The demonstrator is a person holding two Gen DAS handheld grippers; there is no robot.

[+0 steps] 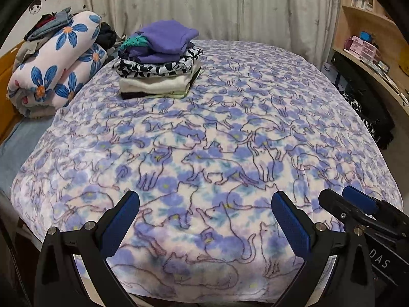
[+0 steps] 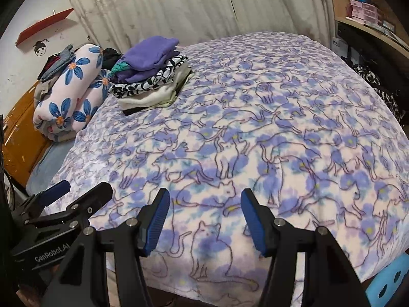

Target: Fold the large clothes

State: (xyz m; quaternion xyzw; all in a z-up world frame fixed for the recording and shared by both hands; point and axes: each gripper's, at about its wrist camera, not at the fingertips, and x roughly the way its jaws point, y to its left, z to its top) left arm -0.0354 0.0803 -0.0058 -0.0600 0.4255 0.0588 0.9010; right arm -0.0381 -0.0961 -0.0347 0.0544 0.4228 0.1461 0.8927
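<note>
Left wrist view: both tools, the left tool (image 1: pixel 204 212) and right tool (image 2: pixel 205 209), are apart and hold nothing, low over the cat blanket (image 1: pixel 204 138). Folded clothes (image 1: pixel 159 64) sit upper left. A careless grab could bunch the blanket.

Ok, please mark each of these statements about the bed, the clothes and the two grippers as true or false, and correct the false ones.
1. The left gripper holds a folded shirt. False: its jaws stand open over the cat-print blanket with nothing between them.
2. A purple garment lies on top of the stack of folded clothes. True.
3. The stack stands near the front edge of the bed, between the grippers. False: it stands far back, near the curtain.
4. A rolled quilt with blue flowers lies left of the stack. True.
5. The right gripper is open and empty. True.
</note>
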